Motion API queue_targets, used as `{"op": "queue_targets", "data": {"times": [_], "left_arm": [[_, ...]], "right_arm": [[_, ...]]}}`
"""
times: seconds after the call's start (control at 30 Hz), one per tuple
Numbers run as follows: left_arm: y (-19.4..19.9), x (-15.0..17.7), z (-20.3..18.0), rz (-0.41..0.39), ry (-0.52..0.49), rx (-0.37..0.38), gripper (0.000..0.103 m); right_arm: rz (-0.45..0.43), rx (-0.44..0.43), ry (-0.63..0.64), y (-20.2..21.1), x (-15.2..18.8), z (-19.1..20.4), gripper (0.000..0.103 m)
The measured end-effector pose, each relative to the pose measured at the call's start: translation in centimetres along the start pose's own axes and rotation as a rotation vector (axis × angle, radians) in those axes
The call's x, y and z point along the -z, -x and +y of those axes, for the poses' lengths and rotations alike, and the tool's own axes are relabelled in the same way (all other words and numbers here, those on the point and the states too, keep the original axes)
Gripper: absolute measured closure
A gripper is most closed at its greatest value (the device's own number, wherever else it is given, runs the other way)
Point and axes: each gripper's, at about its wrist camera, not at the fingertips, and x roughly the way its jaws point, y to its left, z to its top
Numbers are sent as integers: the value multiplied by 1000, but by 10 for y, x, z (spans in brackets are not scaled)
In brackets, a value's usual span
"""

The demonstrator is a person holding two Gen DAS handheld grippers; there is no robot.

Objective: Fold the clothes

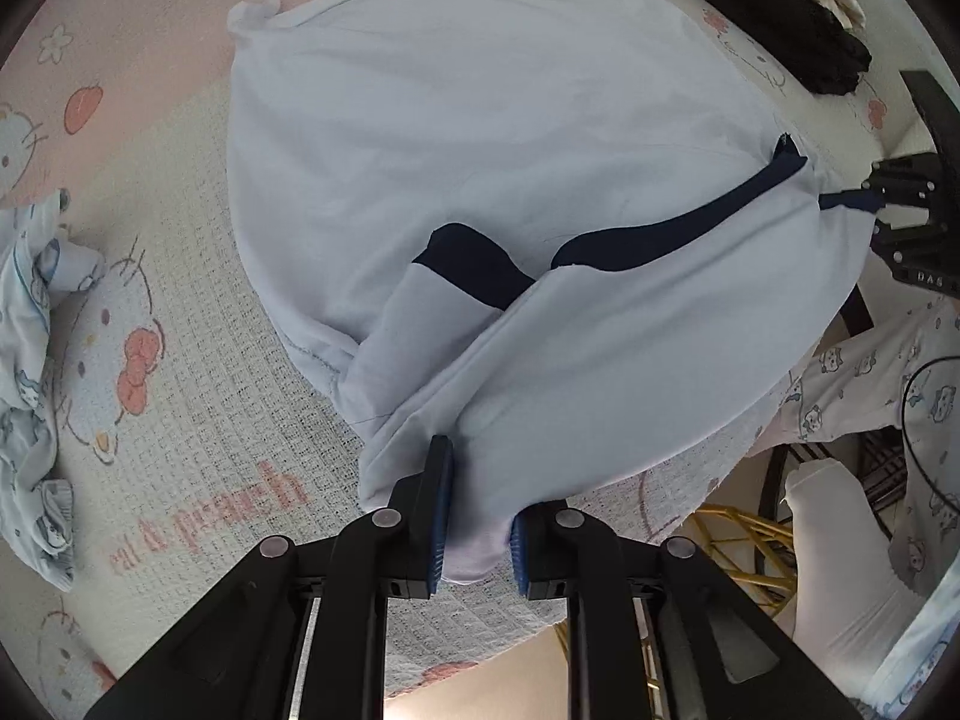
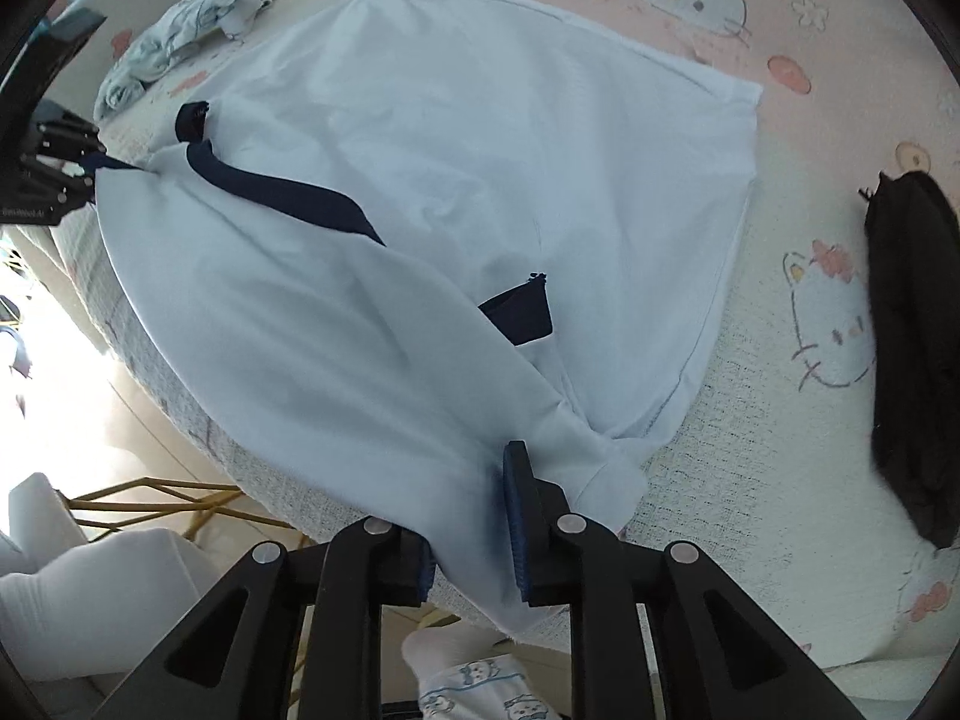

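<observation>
Bed (image 1: 198,324) with the cartoon-cat cover carries everything; pale blue shirt (image 1: 492,138) with navy trim is spread across it, near edge lifted toward me, far hem flat by the pink band. I have both grippers on that near edge: left gripper (image 1: 477,531) has its jaws clamped on a bunched fold of shirt cloth, right gripper (image 2: 471,534) likewise has its jaws closed on cloth at the other corner. My read: mid-fold, near part of the shirt being carried over the body. To do it well I'd keep both grips level and the edge between them taut so the crease lands straight, and not let the slack belly between the grippers drag. Navy trim (image 2: 282,192) runs diagonally across the top layer, so that layer sits skewed; square it before setting down. Navy sleeve cuff (image 2: 522,315) pokes out under the lifted layer; it should stay tucked, not roll out. Crumpled printed garment (image 1: 33,372) and black bundle (image 2: 912,348) lie well apart from the shirt, no snag risk.
</observation>
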Motion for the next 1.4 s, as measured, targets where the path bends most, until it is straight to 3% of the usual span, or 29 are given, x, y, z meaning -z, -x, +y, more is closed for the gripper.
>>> {"op": "queue_targets", "data": {"times": [0.13, 0.43, 0.63, 0.87, 1.03, 1.4], "left_arm": [[6, -5, -4, 23, -29, -24, 88], [8, -7, 11, 94, 45, 46, 88], [8, -13, 18, 124, 59, 73, 88], [40, -25, 29, 71, 59, 84, 88], [58, -35, 33, 12, 41, 40, 88], [50, -79, 45, -71, 108, -17, 88]], "right_arm": [[35, -43, -27, 2, -4, -7, 86], [144, -88, -40, 2, -2, -4, 83], [166, -155, -123, -4, -4, -20, 80], [84, -150, -159, 24, -8, -38, 76], [26, -112, -200, 45, -16, -48, 70], [-95, -48, -286, 48, -45, -73, 66]]}}
